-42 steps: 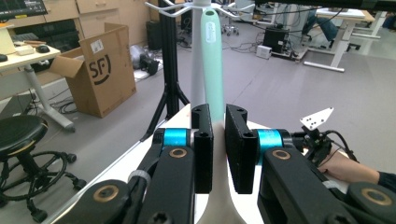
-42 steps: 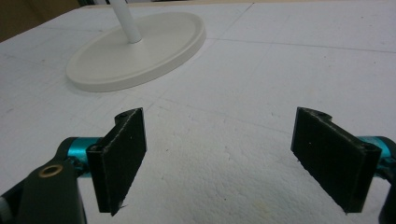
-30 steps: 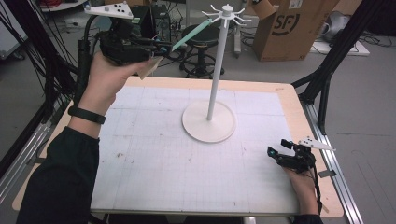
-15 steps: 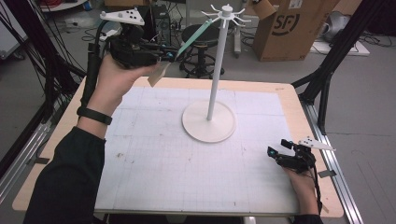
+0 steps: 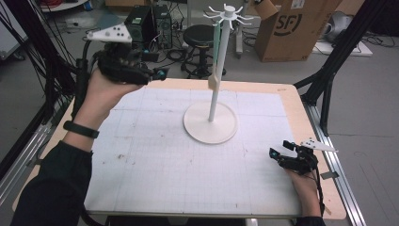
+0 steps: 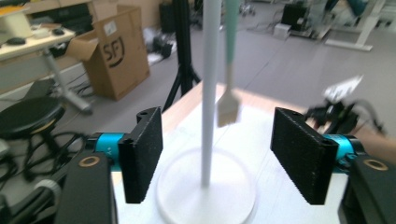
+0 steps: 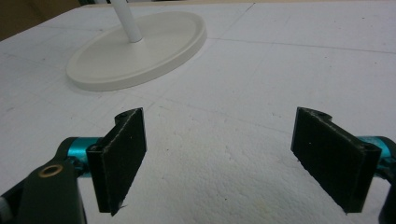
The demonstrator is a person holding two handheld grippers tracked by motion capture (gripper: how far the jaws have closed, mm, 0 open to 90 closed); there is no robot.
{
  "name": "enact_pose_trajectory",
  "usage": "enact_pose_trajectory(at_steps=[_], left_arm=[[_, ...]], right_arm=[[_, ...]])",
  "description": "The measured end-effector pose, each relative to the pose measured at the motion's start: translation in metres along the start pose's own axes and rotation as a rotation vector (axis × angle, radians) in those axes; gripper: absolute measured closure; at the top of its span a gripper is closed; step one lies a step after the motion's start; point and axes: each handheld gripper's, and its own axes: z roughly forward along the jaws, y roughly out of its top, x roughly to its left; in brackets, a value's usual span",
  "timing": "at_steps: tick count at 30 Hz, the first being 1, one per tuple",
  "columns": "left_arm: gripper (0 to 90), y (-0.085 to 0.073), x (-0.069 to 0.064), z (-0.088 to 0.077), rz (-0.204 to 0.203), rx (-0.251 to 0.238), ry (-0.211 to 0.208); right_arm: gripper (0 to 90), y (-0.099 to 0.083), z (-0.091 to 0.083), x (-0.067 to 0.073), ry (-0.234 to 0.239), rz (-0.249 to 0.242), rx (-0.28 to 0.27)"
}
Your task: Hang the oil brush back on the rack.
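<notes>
Tool in our left hand point(image 5: 157, 74) sits raised at about ten o'clock from the white stand point(image 5: 210, 123), its two black pads spread wide with nothing between them. In the left gripper view the stand's pole point(image 6: 209, 93) rises between those pads, farther off. A spatula point(image 5: 215, 61) with a green handle and a pale blade hangs from one of the hooks at the top of the stand, dangling close beside the pole, blade down and clear of the table point(image 5: 291, 99).

Our right tool point(image 5: 278, 156) rests low on the white mat at about four o'clock from the stand, well apart from it, and its pads are also spread with nothing held; the right gripper view shows bare mat between them and the stand's round base point(image 7: 140, 46) beyond.

We judge the hanging itself done: the spatula is on its hook and free of both tools. We see nothing else on the table waiting to be hung, so what is left seems to be bringing the left hand back down.
</notes>
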Motion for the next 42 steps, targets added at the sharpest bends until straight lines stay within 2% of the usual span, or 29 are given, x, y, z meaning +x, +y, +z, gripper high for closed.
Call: enact_pose_trajectory(at_steps=[13,21,24,28,30,32,36,42], left_arm=[[23.4,-0.138,0.01,-0.05,-0.038,0.039,0.041],[21.3,-0.202,0.013,-0.064,-0.096,0.055,0.07],[21.3,-0.219,0.013,-0.067,-0.108,0.064,0.092],[21.3,-0.236,0.015,-0.07,-0.127,0.054,0.098],[21.2,-0.242,0.015,-0.07,-0.132,0.06,0.095],[21.3,-0.249,0.014,-0.068,-0.139,0.065,0.074],[21.3,-0.259,0.013,-0.065,-0.128,0.092,0.063],[21.3,-0.271,0.014,-0.067,-0.152,0.077,0.07]], right_arm=[[17.2,0.0,0.001,0.001,-0.009,-0.009,0.001],[17.3,0.0,0.001,0.001,-0.012,-0.008,0.005],[17.2,0.0,0.001,0.001,-0.012,-0.008,0.005],[17.2,0.0,0.0,0.001,-0.012,-0.009,0.006],[17.2,0.0,0.001,0.002,-0.013,-0.011,0.006],[17.3,0.0,0.001,0.002,-0.012,-0.013,0.005],[17.2,0.0,0.001,0.001,-0.011,-0.011,0.006],[17.2,0.0,0.001,0.002,-0.013,-0.014,0.006]])
